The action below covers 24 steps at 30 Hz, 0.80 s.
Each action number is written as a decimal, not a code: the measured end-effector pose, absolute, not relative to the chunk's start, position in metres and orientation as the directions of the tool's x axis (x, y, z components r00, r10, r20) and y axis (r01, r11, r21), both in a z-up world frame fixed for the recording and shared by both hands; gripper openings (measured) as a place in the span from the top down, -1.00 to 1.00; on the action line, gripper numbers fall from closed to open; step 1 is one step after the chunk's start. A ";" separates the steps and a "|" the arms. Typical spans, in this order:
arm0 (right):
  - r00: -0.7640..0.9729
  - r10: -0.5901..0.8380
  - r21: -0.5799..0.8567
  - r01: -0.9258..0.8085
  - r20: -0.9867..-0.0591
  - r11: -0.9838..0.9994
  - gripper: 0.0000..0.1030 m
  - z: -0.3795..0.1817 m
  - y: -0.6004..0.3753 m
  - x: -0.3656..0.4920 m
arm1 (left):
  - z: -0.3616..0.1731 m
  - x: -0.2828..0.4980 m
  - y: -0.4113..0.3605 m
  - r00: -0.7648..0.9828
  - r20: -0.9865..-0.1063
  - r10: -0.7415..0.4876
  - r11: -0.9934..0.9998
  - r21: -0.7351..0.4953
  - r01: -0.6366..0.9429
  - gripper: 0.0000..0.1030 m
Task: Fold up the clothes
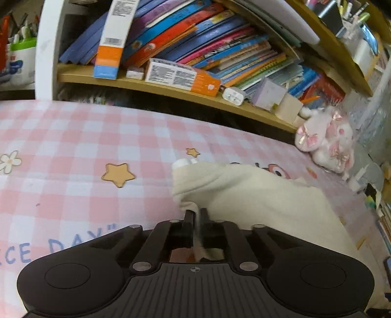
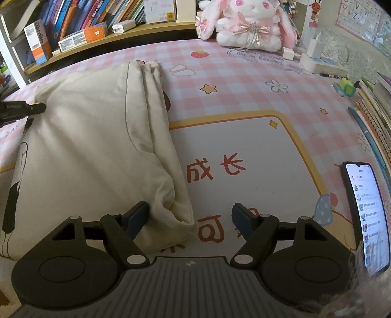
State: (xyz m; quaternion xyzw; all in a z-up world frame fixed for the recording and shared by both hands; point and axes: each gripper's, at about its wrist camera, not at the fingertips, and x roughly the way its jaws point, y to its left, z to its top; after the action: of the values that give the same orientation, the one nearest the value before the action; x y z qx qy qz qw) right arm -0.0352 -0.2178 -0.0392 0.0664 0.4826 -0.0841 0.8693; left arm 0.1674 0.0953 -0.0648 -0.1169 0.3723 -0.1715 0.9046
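on the pink checked desk mat (image 2: 244, 80) below bookshelves (image 1: 185, 88) — left tongs (image 1: 196, 215) clamped on cream garment (image 2: 92, 137), right tongs (image 2: 190, 217) apart.

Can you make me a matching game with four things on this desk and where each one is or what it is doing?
Things:
1. garment
2. phone
3. bunny
4. right gripper

Places or states:
A. lit up, at the right edge of the desk
B. sitting at the back, by the shelf
C. open, over the garment's near corner
D. cream, partly folded, lying on the pink mat, its far edge pinched by the left gripper

Pairs: 1-D, 2-A, 3-B, 4-C
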 end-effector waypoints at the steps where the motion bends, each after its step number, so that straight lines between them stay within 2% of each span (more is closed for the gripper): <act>1: 0.521 -0.081 0.036 0.211 -0.850 0.977 -0.42 -0.039 -0.218 -0.035 | -0.064 0.166 0.099 0.666 -0.634 -0.393 0.915 -0.342 0.214 0.68; 5: 0.527 -0.075 0.038 0.200 -0.846 0.979 -0.43 -0.040 -0.219 -0.035 | -0.050 0.148 0.111 0.720 -0.615 -0.322 0.935 -0.324 0.142 0.30; 7: 0.529 -0.065 0.043 0.189 -0.846 0.981 -0.43 -0.040 -0.221 -0.035 | -0.040 0.132 0.116 0.750 -0.592 -0.297 0.940 -0.319 0.120 -0.04; 9: 0.529 -0.047 0.052 0.171 -0.848 0.984 -0.43 -0.040 -0.223 -0.034 | -0.032 0.115 0.118 0.775 -0.570 -0.273 0.945 -0.310 0.105 -0.21; 15: 0.538 0.026 0.085 0.085 -0.843 0.993 -0.47 -0.042 -0.231 -0.032 | -0.014 0.053 0.113 0.805 -0.564 -0.185 0.961 -0.276 0.028 -0.46; 24: 0.562 0.129 0.128 -0.042 -0.817 0.991 -0.53 -0.043 -0.243 -0.041 | -0.019 -0.018 0.076 0.759 -0.647 -0.081 0.977 -0.201 -0.067 -0.49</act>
State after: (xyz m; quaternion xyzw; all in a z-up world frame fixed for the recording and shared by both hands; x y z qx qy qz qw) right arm -0.0407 -0.2428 -0.0430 0.0467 0.4655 0.0487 0.8825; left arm -0.0180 0.0763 -0.0186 -0.1065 0.3474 -0.0037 0.9316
